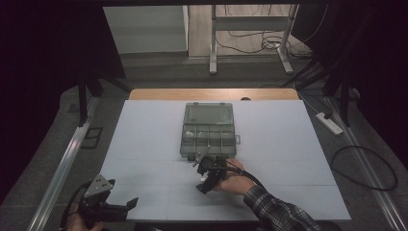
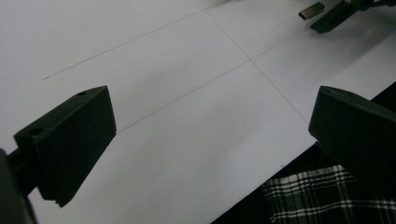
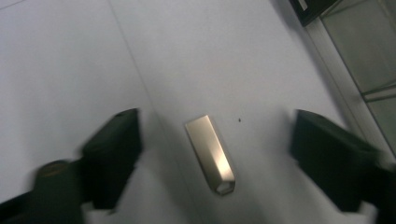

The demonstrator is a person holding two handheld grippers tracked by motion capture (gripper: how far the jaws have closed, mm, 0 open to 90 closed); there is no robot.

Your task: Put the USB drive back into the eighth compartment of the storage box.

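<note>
- Right tongs (image 3: 212, 154) are apart, one jaw on each side of the stick (image 3: 211, 153); no pad touches it, so no grip yet.
- The stick, a small metal USB-type piece, lies flat on the surface (image 3: 70, 56), right between my right jaws and roughly centred.
- From the left tongs' camera, the stick (image 2: 311, 10) sits far off, just beside a right jaw tip.
- Left tongs (image 2: 210, 140) are apart and empty over bare surface, with a plaid sleeve (image 2: 310, 198) under them.
- In the high view, the left tongs (image 1: 126, 204) are parked at the near edge, well apart from the right tongs (image 1: 198, 161).
- The box (image 1: 209, 131) lies just beyond the right tongs with its lid open and compartments showing; I can't tell what's in them.
- Progress, my call: early. The right tongs are lined up, but the pick isn't made.
- Left to do, I reckon: clamp, lift, then carry to the box and drop it in a compartment.
</note>
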